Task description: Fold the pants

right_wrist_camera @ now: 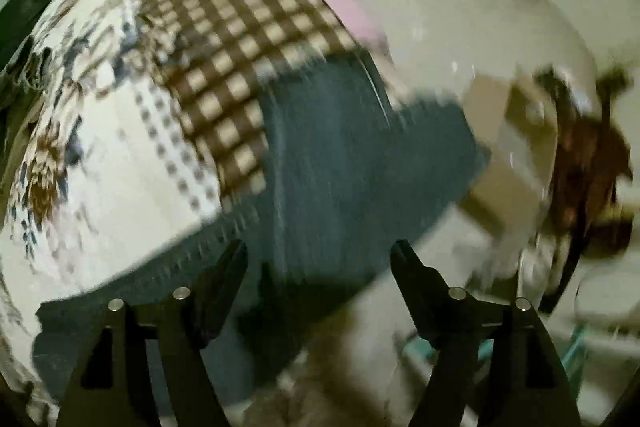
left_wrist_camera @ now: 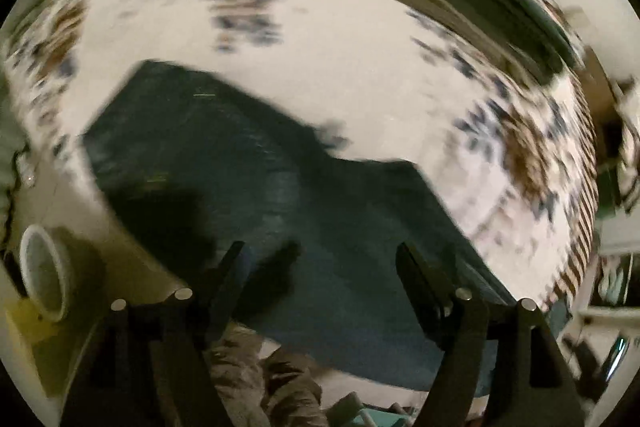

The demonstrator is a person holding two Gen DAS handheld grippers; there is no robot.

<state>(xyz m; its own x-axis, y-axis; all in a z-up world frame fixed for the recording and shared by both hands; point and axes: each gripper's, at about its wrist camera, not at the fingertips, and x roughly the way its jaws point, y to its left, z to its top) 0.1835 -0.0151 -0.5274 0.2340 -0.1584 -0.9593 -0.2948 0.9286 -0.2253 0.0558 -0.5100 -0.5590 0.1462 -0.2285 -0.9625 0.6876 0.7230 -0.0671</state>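
The pants (left_wrist_camera: 248,187) are dark blue-grey and lie spread flat on a white bedspread (left_wrist_camera: 340,67) with brown and blue flowers. In the left wrist view my left gripper (left_wrist_camera: 320,255) hovers over their near part. Its jaws stand wide apart and nothing is pinched between them. In the right wrist view the pants (right_wrist_camera: 340,167) reach over the edge of the bed, and my right gripper (right_wrist_camera: 320,251) hangs above their lower end, open, with only cloth visible below the gap. Both pictures are smeared by motion.
A brown checked blanket (right_wrist_camera: 240,47) borders the pants on the bed. A dark green flat object (left_wrist_camera: 500,7) lies at the bed's far right. A white round tube (left_wrist_camera: 44,279) stands at the left. Cardboard boxes (right_wrist_camera: 508,147) and brown clutter (right_wrist_camera: 588,167) sit on the pale floor.
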